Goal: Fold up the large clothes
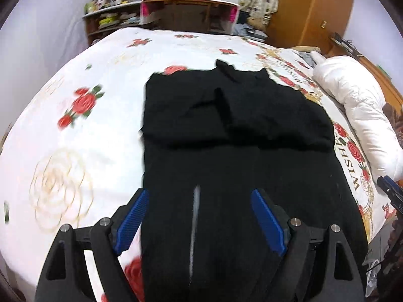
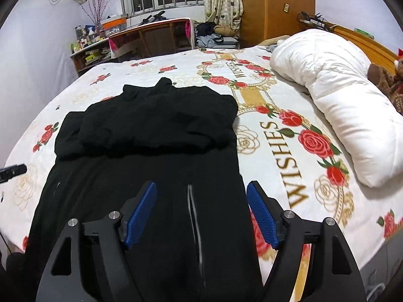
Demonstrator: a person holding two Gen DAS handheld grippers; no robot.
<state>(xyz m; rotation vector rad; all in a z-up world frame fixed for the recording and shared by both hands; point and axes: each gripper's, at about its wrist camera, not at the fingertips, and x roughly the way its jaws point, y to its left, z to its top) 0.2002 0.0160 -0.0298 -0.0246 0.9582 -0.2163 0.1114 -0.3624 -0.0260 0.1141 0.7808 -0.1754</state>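
Note:
A large black garment (image 1: 234, 130) lies on the bed, its upper part with sleeves folded inward over the body; it also shows in the right wrist view (image 2: 151, 136). My left gripper (image 1: 200, 193) is open, its blue pads (image 1: 133, 219) spread above the garment's near left part, holding nothing. My right gripper (image 2: 201, 187) is open, its blue pads (image 2: 262, 216) spread above the garment's near right part, holding nothing. The right gripper's tip shows at the right edge of the left wrist view (image 1: 390, 188); the left one's at the left edge of the right wrist view (image 2: 12, 171).
The bed has a white bedspread (image 2: 277, 151) with red roses and "WISHES" lettering. A rolled white quilt (image 2: 335, 100) lies along the right side by the headboard. A desk (image 2: 151, 37), cluttered shelves (image 2: 88, 47) and a wooden wardrobe (image 2: 277, 5) stand beyond the bed.

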